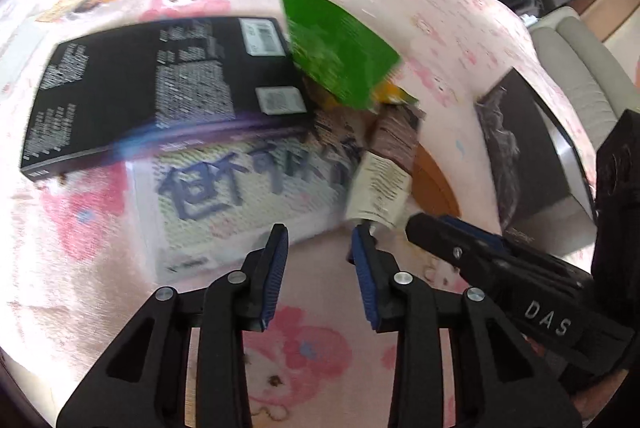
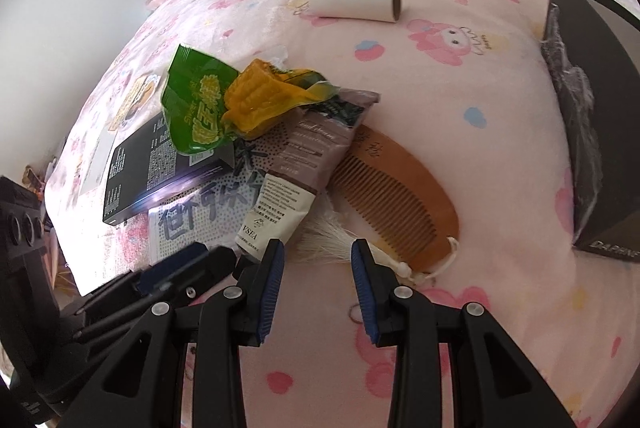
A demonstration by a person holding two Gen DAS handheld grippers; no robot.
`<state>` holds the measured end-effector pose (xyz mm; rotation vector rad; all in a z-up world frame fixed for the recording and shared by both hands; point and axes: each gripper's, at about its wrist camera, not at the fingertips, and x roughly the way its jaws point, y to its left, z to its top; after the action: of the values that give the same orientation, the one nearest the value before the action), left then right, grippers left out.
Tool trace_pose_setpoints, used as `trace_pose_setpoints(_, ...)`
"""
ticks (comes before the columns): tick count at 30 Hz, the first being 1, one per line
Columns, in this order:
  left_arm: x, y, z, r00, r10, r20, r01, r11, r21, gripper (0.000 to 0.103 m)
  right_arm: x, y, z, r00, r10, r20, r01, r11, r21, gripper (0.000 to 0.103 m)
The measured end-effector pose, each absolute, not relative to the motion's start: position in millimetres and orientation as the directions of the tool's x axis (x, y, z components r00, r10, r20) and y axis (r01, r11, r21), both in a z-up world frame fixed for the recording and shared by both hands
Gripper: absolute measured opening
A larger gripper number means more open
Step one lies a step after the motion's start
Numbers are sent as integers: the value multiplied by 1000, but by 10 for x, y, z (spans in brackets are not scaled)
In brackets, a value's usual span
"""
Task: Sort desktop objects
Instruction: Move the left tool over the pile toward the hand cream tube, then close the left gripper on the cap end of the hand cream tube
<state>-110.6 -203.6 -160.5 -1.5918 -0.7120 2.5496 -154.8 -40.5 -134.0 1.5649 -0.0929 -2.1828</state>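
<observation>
Sorting is barely starting: the corn packet (image 2: 256,100), hand-cream tube (image 2: 296,164) and wooden comb (image 2: 396,188) are still lying heaped, while both grippers' fingers (image 2: 272,288) are hovering spread and empty.

Light: bright, soft daylight over the pink blanket (image 2: 460,100), washing it almost white at the left edge of both views.
Glare: a white-violet flare streaks the near edge of the black box (image 1: 160,96), seen by both cameras.
Blur: the left wrist view is smeared, its box print and the green packet (image 1: 340,56) unreadable; the right wrist view is sharp.
Shadows: faint and short.
Distortion: heavy fisheye bulge, dark vignette in the corners.
</observation>
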Motion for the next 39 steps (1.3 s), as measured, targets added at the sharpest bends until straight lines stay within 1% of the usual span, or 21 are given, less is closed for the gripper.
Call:
trace_pose_setpoints(6, -1083, -1764, -1675, -429, 365, -826, 124, -882, -454, 32, -1502, -191, -1252, -282, -386, -878, 276, -909, 311, 31)
trace_pose_setpoints(9, -1042, -1808, -1619, -438, 368, -820, 141, -873, -467, 32, -1514, -216, -1244, -278, -395, -876, 288, -904, 316, 31)
trace_pose_setpoints(12, -989, -1971, -1535, -457, 316, -832, 166, -888, -429, 32, -1568, -317, -1287, -267, -417, -869, 318, -889, 329, 32)
trace_pose_setpoints(14, -968, -2073, -1522, -464, 284, -839, 188, -894, -406, 32, -1588, -411, -1310, -257, -428, -867, 337, -880, 334, 45)
trace_pose_setpoints(21, -875, -2378, -1558, -470, 230, -852, 264, -885, -384, 32, -1629, -701, -1617, -174, -432, -885, 368, -862, 349, 45)
trace_pose_setpoints(22, -864, -2400, -1554, -471, 227, -852, 270, -883, -384, 32, -1626, -697, -1644, -174, -431, -885, 364, -863, 349, 41)
trace_pose_setpoints(23, -846, -2417, -1544, -473, 226, -852, 270, -883, -384, 32, -1616, -653, -1641, -186, -440, -878, 351, -865, 359, 26)
trace_pose_setpoints(27, -823, -2409, -1538, -473, 233, -850, 259, -885, -387, 32, -1549, -480, -1533, -236, -429, -872, 353, -874, 335, 25)
trace_pose_setpoints(31, -915, -2260, -1573, -466, 279, -840, 234, -877, -421, 32, -1448, -179, -1469, -242, -437, -866, 330, -877, 350, 23)
trace_pose_setpoints(34, -1013, -2102, -1599, -458, 327, -827, 205, -866, -456, 32, -1333, 33, -1464, -229, -430, -873, 327, -879, 347, 23)
trace_pose_setpoints(39, -1193, -1765, -1700, -414, 451, -791, 150, -823, -548, 32, -1141, 380, -1556, -157, -403, -902, 323, -884, 339, 23)
